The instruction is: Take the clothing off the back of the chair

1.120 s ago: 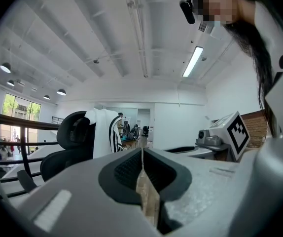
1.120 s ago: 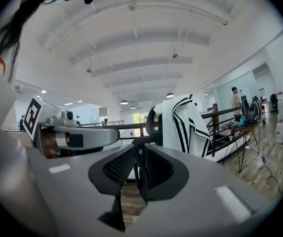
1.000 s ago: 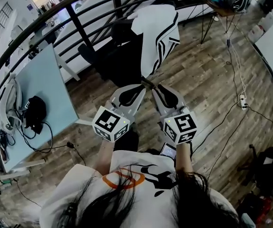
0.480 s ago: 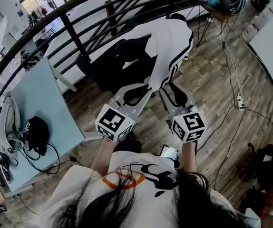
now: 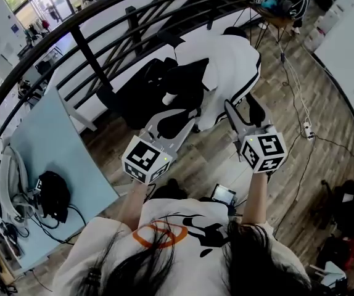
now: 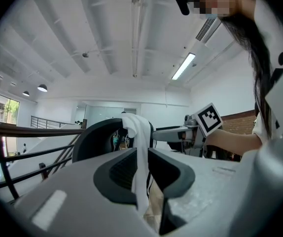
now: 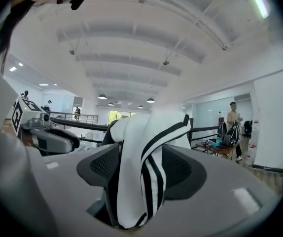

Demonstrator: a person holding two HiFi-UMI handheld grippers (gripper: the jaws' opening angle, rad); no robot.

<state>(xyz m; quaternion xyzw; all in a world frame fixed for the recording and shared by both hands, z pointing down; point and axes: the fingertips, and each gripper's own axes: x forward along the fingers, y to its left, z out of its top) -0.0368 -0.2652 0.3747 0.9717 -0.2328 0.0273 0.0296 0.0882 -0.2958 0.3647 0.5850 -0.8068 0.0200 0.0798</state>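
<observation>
I count two grippers, one jacket, one chair. The jacket (image 5: 229,57), white with black stripes, hangs over the top edge of the black chair's (image 5: 137,88) back. My left gripper (image 5: 192,113) is clamped on a thin white fold of it. The right gripper's (image 5: 242,106) jaws have just been opening; a thick striped fold fills the gap and touches both pads.

Wood floor (image 5: 288,122), white ceiling with strip lights. A black railing (image 5: 87,51) runs just behind the chair. One pale blue table (image 5: 53,134) on the left carries cables. One person (image 7: 232,116) stands by a far table.
</observation>
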